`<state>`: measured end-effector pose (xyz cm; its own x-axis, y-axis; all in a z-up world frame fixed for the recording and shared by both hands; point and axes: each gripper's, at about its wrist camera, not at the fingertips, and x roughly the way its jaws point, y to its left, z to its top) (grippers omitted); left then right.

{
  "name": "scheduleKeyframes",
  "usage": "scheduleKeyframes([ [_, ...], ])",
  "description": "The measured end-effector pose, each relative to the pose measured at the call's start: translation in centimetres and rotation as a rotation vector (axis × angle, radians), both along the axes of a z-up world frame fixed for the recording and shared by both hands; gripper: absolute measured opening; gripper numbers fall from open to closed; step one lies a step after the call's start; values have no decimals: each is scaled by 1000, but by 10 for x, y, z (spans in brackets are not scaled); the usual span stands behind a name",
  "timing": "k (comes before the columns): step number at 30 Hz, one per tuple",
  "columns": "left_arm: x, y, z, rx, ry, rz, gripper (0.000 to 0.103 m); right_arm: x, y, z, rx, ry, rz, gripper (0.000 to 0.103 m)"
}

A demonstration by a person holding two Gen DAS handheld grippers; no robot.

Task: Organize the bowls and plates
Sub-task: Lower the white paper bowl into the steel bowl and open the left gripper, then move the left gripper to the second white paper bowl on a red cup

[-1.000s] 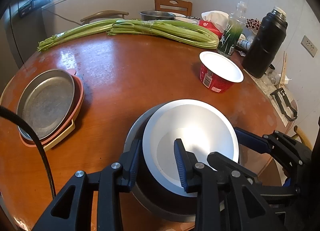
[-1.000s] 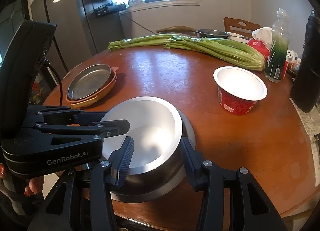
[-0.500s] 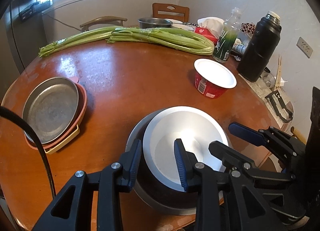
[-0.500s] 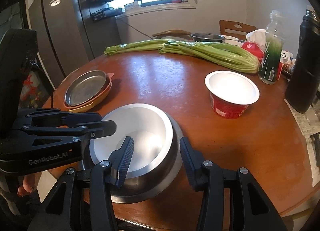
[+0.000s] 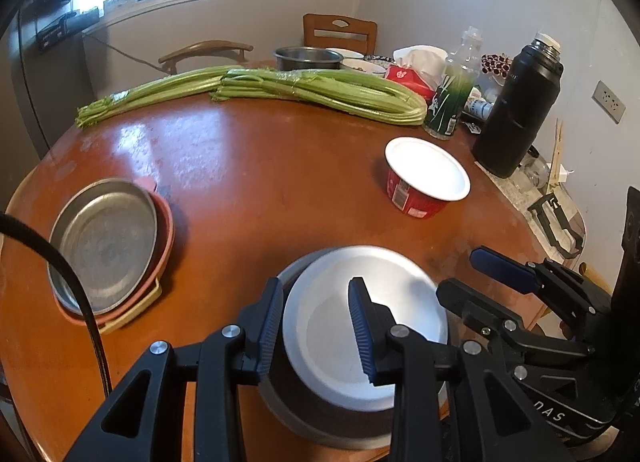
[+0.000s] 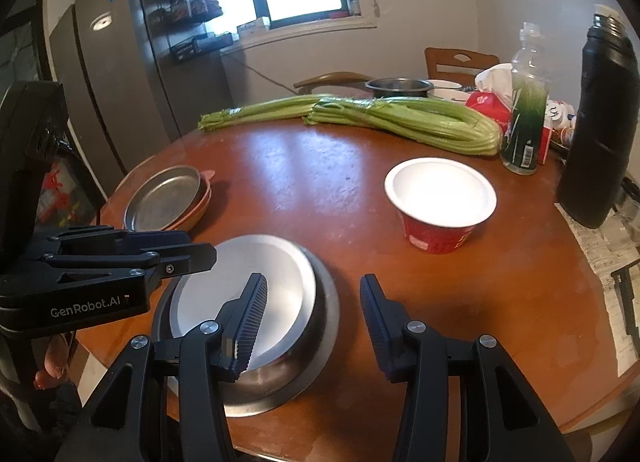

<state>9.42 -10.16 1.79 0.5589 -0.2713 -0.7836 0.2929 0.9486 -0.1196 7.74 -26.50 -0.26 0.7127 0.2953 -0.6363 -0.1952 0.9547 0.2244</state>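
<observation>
Right wrist: "GenRobot.AI" on left claw [image 6: 192,252]

Left hand-held gripper [image 5: 316,326] black with ribbed blue pads, silver screws, black cable [image 5: 60,274], white GenRobot.AI lettering [image 6: 85,310]

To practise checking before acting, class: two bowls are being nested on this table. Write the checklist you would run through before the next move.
1. Left gripper shut on the inner bowl rim: ok.
2. Right gripper open, holding nothing: ok.
3. Inner bowl centred in outer bowl: not ok, it sits off-centre.
4. Metal plate stacked on pink plate: ok.
5. Red cup standing apart from the bowls: ok.
</observation>
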Motion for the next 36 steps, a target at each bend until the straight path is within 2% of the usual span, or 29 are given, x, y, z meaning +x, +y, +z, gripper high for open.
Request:
scheduleKeyframes([
  [3,8,-7,6,5,-9,-13,34,4,-7,3,9,-8,-11,56],
  [16,56,-61,30,54,-50,-85,34,30,-72,23,49,-64,-139,56],
  [25,91,-98,20,82,3,-146,34,55,-108,23,52,-56,-194,56],
  [31,117,-101,8,72,43,-122,35,76,-118,7,62,-6,-206,56],
  [36,130,-109,-1,59,73,-141,35,92,-120,-9,62,38,-207,56],
])
